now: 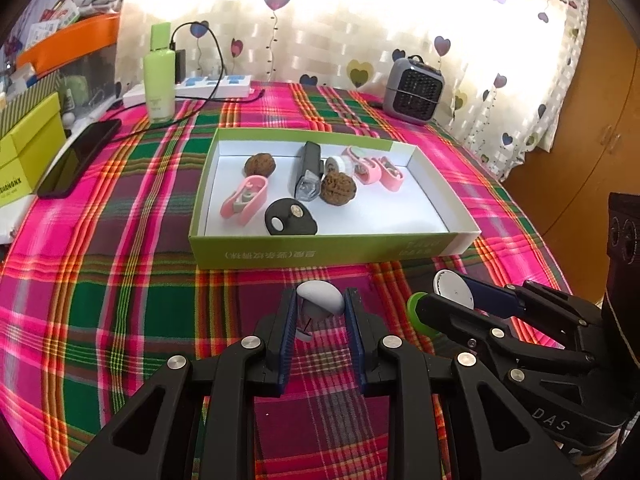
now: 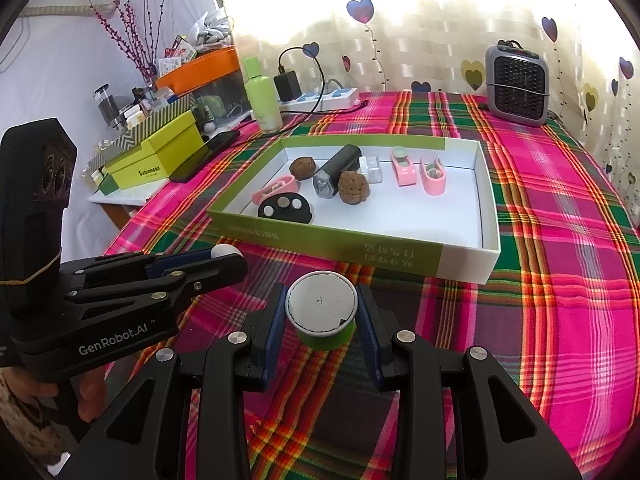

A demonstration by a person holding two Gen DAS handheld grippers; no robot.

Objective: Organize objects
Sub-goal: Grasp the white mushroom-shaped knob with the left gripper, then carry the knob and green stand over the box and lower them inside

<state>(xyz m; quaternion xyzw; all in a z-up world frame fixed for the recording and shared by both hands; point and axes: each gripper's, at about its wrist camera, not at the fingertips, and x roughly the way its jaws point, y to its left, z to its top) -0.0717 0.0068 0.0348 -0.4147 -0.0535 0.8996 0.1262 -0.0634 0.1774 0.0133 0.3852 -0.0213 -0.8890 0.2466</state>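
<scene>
The left gripper [image 1: 320, 312] is pinching a grey pebble [image 1: 320, 298] at lower centre, while the right gripper [image 2: 322, 316] is clamping a green pot [image 2: 322, 316], both seemingly headed for the box [image 1: 320, 250] just above.

Both grippers [image 1: 320, 312] [image 2: 322, 316] clamped, side by side

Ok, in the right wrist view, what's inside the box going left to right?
Long pink clip → brown walnut → dark grey cylindrical flashlight → clear plastic cube → pink clip with green top → rightmost pink clip.
</scene>
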